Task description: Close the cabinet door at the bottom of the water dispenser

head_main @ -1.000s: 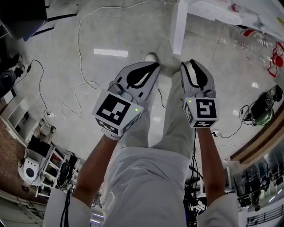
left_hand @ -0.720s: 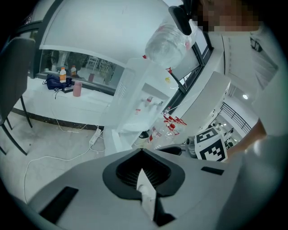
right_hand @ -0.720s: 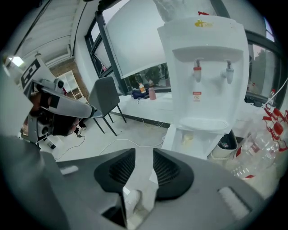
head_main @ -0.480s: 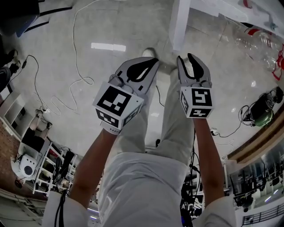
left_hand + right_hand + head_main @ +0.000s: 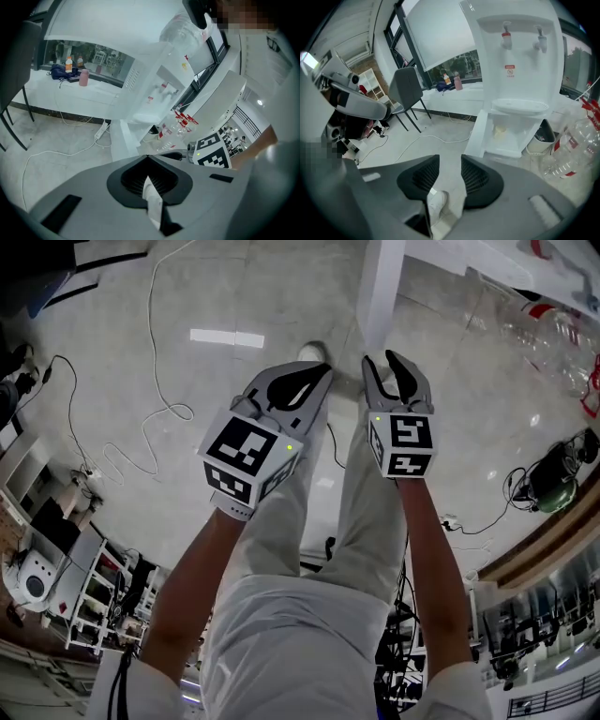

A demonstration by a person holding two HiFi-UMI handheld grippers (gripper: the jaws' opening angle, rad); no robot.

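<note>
The white water dispenser (image 5: pixel 518 61) stands ahead in the right gripper view, with two taps on top. Its bottom cabinet door (image 5: pixel 479 133) hangs open to the left and the cabinet's inside (image 5: pixel 511 133) shows. In the head view the dispenser's white base (image 5: pixel 380 287) is at the top, and both grippers hang above the person's legs, apart from it. My left gripper (image 5: pixel 314 381) (image 5: pixel 147 159) is shut with nothing in it. My right gripper (image 5: pixel 394 367) (image 5: pixel 450 159) is opening its jaws, with a clear gap and nothing between them.
Empty water bottles (image 5: pixel 539 334) (image 5: pixel 572 150) lie right of the dispenser, and a small bin (image 5: pixel 541 138) stands beside it. A white cable (image 5: pixel 159 418) snakes over the floor on the left. A grey chair (image 5: pixel 408 93) stands at the back left. A green device (image 5: pixel 553 479) sits at the right.
Both grippers have sunk and moved a little toward the dispenser. The right gripper's jaws have spread apart; the left gripper's jaws stay together.
</note>
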